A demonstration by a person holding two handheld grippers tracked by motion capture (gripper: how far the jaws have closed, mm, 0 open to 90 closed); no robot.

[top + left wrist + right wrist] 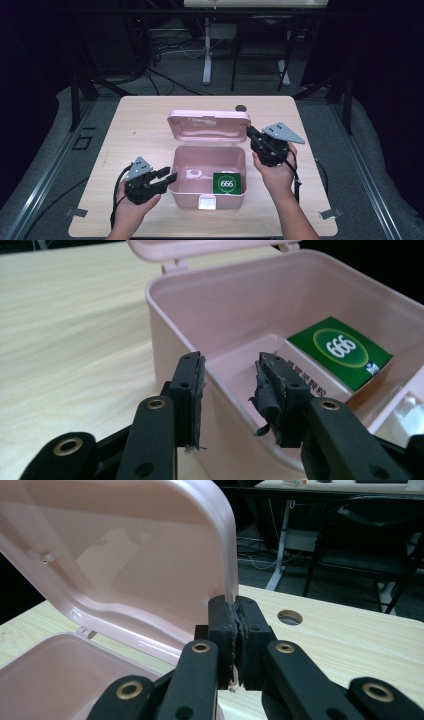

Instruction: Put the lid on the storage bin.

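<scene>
Nearest the camera, the left claw (170,177) stands with its jaws apart astride the left wall of the pink box (182,192), pressing nothing, while the green card box (227,183) lies inside at the near right. Farther right, the right claw (235,611) is clamped on the edge of the raised lid (125,565). Judging by this, closing the lid on the bench (140,125) is in hand; next, swing it down toward the latch (207,202) once the left claw is clear.

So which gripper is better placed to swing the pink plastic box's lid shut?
The right gripper: it already pinches the pink lid's edge. The left gripper is open at the box wall.
</scene>
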